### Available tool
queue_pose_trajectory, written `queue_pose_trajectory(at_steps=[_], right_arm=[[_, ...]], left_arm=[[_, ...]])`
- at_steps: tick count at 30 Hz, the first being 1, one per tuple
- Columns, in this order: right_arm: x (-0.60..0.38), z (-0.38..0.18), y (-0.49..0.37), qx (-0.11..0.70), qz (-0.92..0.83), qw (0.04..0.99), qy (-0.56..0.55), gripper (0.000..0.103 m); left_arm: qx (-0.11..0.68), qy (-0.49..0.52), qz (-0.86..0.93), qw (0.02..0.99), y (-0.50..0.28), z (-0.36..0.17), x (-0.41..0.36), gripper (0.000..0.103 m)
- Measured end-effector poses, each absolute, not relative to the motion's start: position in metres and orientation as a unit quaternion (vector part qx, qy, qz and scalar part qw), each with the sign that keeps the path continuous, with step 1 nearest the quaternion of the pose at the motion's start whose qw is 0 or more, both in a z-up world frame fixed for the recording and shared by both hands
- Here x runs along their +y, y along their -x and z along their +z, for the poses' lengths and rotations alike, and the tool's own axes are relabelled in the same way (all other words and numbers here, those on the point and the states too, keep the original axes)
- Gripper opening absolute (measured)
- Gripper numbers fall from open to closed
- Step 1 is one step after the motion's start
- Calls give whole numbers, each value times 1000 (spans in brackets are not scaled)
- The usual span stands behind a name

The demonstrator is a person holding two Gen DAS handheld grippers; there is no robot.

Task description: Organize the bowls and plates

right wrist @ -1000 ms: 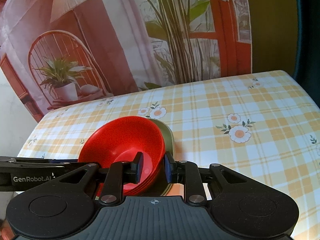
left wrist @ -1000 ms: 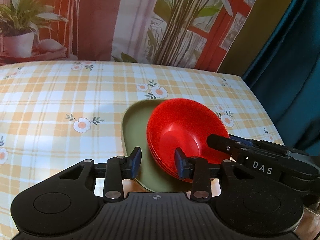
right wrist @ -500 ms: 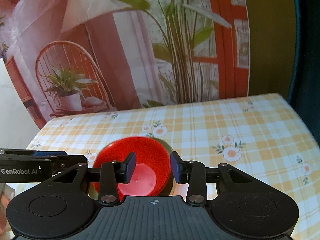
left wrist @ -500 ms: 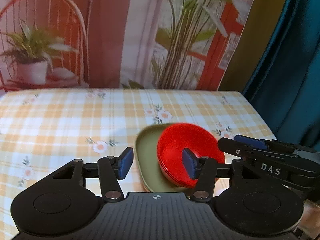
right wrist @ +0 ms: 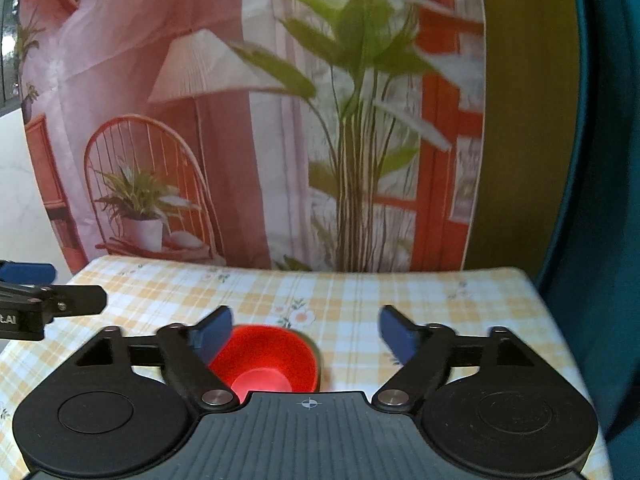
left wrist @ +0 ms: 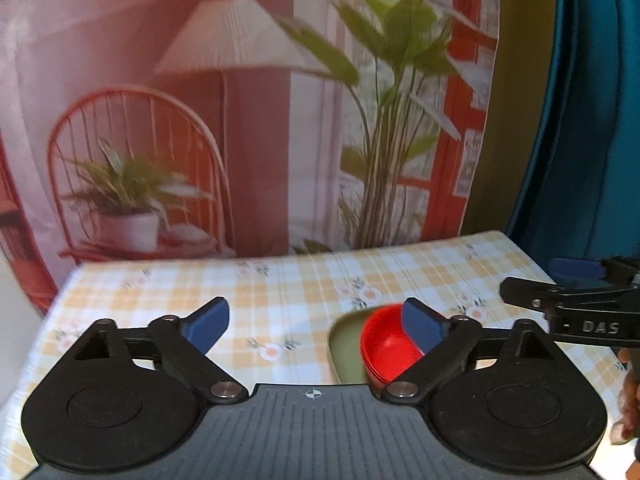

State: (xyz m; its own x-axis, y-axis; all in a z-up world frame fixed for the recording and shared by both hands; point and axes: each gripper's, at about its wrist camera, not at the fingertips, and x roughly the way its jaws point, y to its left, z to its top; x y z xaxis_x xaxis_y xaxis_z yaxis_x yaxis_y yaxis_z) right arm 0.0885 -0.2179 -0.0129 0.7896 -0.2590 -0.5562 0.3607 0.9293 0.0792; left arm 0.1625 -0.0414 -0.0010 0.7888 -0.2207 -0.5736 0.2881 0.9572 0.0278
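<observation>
A stack of red bowls (left wrist: 386,350) sits on an olive green plate (left wrist: 346,344) on the checked tablecloth. My left gripper (left wrist: 316,322) is wide open and empty, raised above and behind the stack. My right gripper (right wrist: 306,330) is also wide open and empty; the red bowls (right wrist: 266,362) lie below, between its fingers, and the plate is mostly hidden there. The right gripper shows at the right edge of the left wrist view (left wrist: 572,304). The left gripper shows at the left edge of the right wrist view (right wrist: 44,300).
The table (left wrist: 280,288) has a yellow and white checked cloth with flowers. A printed backdrop (right wrist: 240,140) of a chair, lamp and plants hangs behind it. A teal curtain (left wrist: 592,120) stands at the right.
Both grippers have opened wide and pulled up and back from the red bowls. The right gripper let go of the bowl rim. The bowls stay on the green plate.
</observation>
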Motion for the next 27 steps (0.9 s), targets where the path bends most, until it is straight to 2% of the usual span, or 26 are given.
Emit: queue_pose_trajectory(at_steps=[4, 13, 27], right_arm=[[-211, 9, -77, 258, -167, 948, -82, 102], [-195, 43, -57, 231, -160, 956, -82, 103], [-180, 59, -38, 214, -167, 959, -81, 103]], left_arm=[[274, -67, -116, 952, -147, 19, -41, 100], [245, -64, -78, 964, -112, 46, -36, 103], [230, -66, -45, 970, -87, 62, -19, 103]])
